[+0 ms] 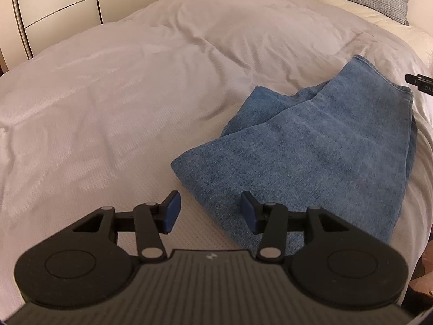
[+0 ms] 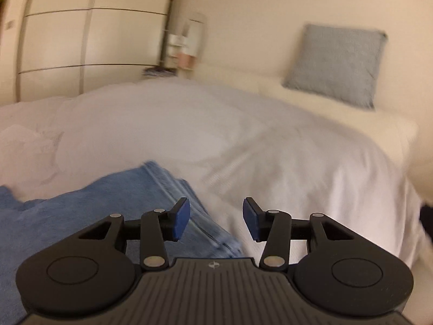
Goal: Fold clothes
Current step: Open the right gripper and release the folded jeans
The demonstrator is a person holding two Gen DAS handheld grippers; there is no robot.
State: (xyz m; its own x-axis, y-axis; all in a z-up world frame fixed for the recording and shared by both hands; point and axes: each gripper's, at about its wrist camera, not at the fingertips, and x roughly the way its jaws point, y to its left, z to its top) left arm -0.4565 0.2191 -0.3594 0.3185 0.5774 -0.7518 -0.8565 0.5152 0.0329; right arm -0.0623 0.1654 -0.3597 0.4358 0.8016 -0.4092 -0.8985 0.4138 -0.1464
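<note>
A pale bedspread (image 1: pixel 135 94) covers the bed. The left gripper (image 1: pixel 207 211) hovers with jaws apart, empty, at the near corner of the folded blue towel (image 1: pixel 311 146) — which lies toward the bed's right side. The right gripper (image 2: pixel 216 218) is also spread, empty, over the towel's right edge.

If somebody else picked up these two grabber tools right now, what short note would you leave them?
Left gripper: open, holding nothing, hovering at the near edge of the blue towel.
Right gripper: open, holding nothing, over the towel's right edge; its view is blurred.
The towel lies on the white bedspread, already folded over in layers, though its far end is bunched and uneven.
A grey pillow sits at the head of the bed.
Left to do: probably tidy the far end and, if wanted, fold once more.
</note>
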